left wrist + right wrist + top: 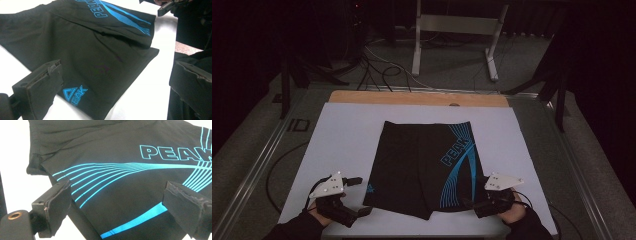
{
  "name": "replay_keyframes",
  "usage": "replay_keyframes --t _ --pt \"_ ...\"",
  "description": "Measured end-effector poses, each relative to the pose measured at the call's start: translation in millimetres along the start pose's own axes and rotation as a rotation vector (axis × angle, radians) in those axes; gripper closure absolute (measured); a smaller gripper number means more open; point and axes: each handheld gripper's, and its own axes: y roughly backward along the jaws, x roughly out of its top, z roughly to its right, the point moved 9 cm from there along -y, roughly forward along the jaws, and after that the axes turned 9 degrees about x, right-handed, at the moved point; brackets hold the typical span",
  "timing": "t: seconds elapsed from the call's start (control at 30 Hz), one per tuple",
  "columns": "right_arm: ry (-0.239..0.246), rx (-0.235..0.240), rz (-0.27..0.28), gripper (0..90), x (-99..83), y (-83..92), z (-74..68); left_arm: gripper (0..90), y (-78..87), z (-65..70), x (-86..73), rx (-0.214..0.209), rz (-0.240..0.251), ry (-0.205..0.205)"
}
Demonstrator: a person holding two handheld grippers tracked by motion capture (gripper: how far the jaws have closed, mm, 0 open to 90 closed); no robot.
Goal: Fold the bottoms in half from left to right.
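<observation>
Shorts laid flat, both grippers poised at the near hem

Left gripper [357, 197] and right gripper [472, 202] stand spread, empty; shorts [424, 165] lie ahead, between their fingers, probably ready for gripping both leg hems.

Light: dim room, dark surroundings.
Floor: grey carpet [452, 60], black cables [377, 67] trailing.
Furniture: metal stand [457, 25]; white-topped table [347, 135].

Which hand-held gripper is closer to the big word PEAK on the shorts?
Right. The right hand-held gripper sits at the hem below PEAK; the left hand-held gripper is across the shorts.
</observation>
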Motion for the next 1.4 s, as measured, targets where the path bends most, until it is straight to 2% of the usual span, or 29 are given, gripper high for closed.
replay_keyframes --t 0.07,0.27,0.33,0.5,0.53,0.67,0.8,0.97,1.4 --pt "0.006 -0.001 -0.007 9.2 1.1 0.9 -1.8 0.0 0.2 1.8 1.2 -0.009 -0.001 -0.01" --pt "0.006 -0.001 -0.007 9.2 3.7 2.0 -3.7 0.0 -1.8 3.3 3.8 -0.027 -0.006 -0.003" --pt "-0.006 0.011 0.025 9.2 12.1 6.7 -6.8 0.0 -1.2 5.9 6.8 -0.037 -0.001 -0.013" --pt "0.008 0.003 0.036 9.2 23.9 12.5 -9.5 0.0 -1.5 10.8 13.1 -0.059 -0.01 -0.024" --pt "0.008 0.004 0.041 9.2 26.1 13.5 -10.0 0.0 -2.1 12.7 14.9 -0.074 -0.017 -0.026" --pt "0.006 0.011 0.063 9.3 35.3 18.2 -13.0 0.0 -1.1 16.5 19.9 -0.106 -0.014 -0.013" --pt "0.021 0.005 0.082 9.3 46.4 23.3 -13.4 0.0 1.0 15.6 24.1 -0.099 -0.012 -0.026" --pt "0.032 -0.008 0.073 9.3 55.0 26.2 -9.4 0.0 5.0 11.5 30.6 -0.085 -0.001 -0.018" --pt "0.075 -0.048 0.133 9.4 97.9 34.7 8.6 0.0 11.4 7.6 45.4 -0.053 0.007 -0.025"
